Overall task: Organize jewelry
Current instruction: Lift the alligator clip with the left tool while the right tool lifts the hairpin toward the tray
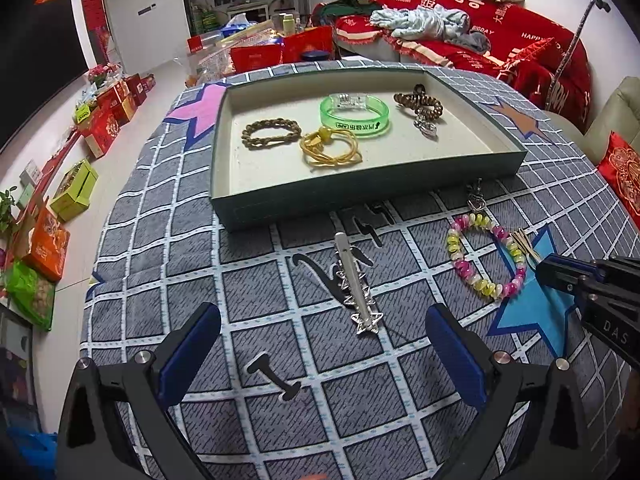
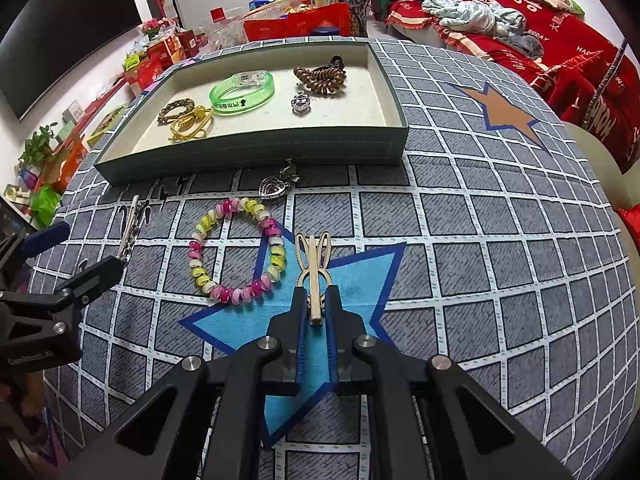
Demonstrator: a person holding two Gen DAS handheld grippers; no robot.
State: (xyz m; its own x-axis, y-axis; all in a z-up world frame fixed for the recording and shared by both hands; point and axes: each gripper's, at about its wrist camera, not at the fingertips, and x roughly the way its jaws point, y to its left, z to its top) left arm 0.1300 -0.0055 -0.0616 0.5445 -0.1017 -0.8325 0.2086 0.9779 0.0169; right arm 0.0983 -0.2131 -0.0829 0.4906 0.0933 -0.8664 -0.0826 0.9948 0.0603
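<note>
A shallow green tray holds a braided bracelet, a yellow cord bracelet, a green plastic bangle and a brown coil hair tie with a heart charm. On the cloth lie a silver star hair clip, a pink-and-yellow bead bracelet and a heart pendant. My left gripper is open, just short of the star clip. My right gripper is shut on a gold rabbit-ear hair clip, which lies on the blue star; it also shows in the left wrist view.
The table carries a grey checked cloth with coloured stars. A red-covered sofa stands behind on the right. Gift boxes line the floor on the left. More boxes and bottles stand beyond the tray.
</note>
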